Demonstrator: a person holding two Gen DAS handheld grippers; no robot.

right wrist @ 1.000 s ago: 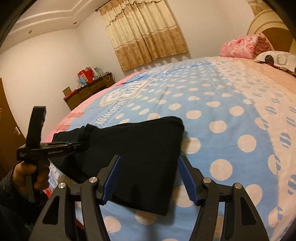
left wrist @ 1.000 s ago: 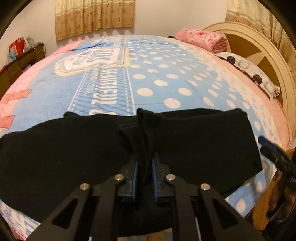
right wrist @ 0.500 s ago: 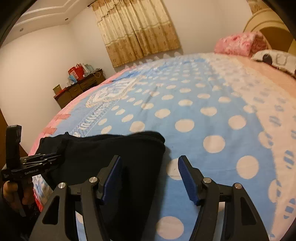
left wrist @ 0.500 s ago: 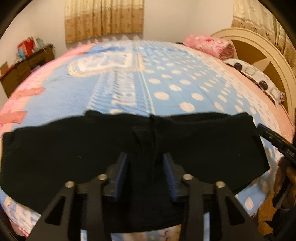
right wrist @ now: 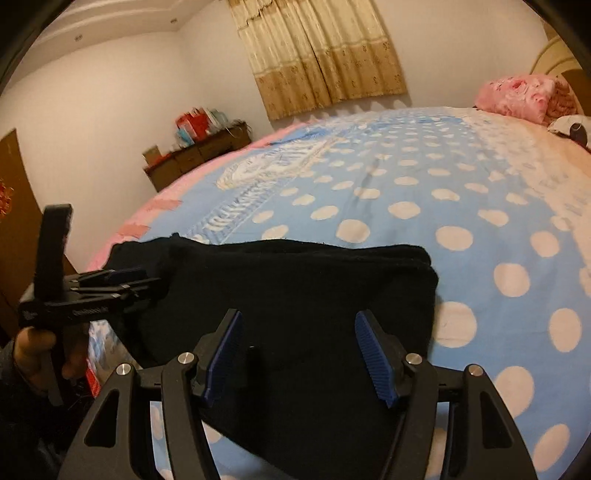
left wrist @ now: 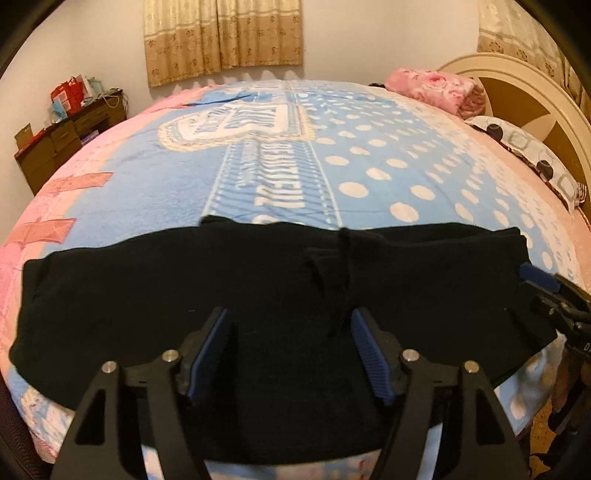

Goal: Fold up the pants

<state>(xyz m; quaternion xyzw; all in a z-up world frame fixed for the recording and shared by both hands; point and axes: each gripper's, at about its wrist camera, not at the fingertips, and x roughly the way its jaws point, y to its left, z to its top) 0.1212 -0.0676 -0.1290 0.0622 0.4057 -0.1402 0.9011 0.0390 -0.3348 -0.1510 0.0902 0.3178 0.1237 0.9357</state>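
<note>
- The black pants (left wrist: 258, 302) lay flat along the near edge of the bed (left wrist: 369, 155), their long axis running left to right across both views.
- The left gripper (left wrist: 291, 347) hung over their middle, its jaws just opened and clear of the cloth.
- The right gripper (right wrist: 299, 354) stood with jaws apart, nearer the right-hand end (right wrist: 413, 280), so that end probably fell to it.

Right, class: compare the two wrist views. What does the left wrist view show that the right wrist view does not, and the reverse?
Only the left wrist view: the left end of the black pants, their drawstring and the headboard.
Only the right wrist view: the person's hand and the ceiling.
Both: pants, dotted bedspread, curtains, pink pillow and wooden dresser.
</note>
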